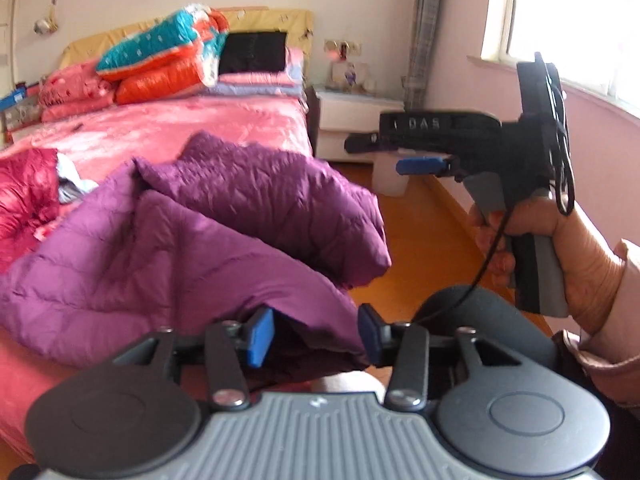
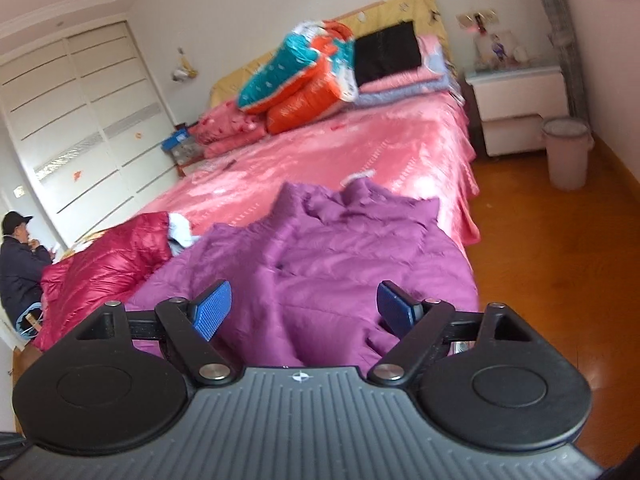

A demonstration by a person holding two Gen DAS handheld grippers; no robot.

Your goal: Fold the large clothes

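Left tongs (image 1: 316, 336) stood part open, blue pads clear of the cloth, with the near hem of the purple down jacket (image 1: 192, 232) lying between them but not pinched. Right tongs (image 2: 304, 310) stood wide, nothing gripped, the jacket just below and ahead of them; in the left wrist view the right tongs were side-on above the floor past the bed's edge, held by a hand (image 1: 560, 240) in a pale pink sleeve (image 1: 612, 320). Jacket lay rumpled and partly doubled over on the near end of the bed (image 2: 400, 152), close to the bed's right edge, collar end farthest from the cameras. Just beside it on the left lay a red down jacket (image 2: 108, 256) with a bit of pale blue cloth (image 2: 180, 236) at the seam between the two. Pink satin cover was bare through the middle of the bed. At the head end sat a stack of folded quilts: a teal-and-orange bundle (image 2: 296, 76) on top, pink ones to its left, a black folded item (image 2: 388, 56) to its right against the yellow headboard (image 2: 400, 6). White nightstand (image 2: 520, 104) stood right of the bed with a pale bin (image 2: 566, 152) on the wooden floor (image 2: 540, 260) beside it. Far left, a person in a dark cap and coat (image 2: 18, 264) sat near the white wardrobe doors (image 2: 84, 120). Both views were motion-blurred.
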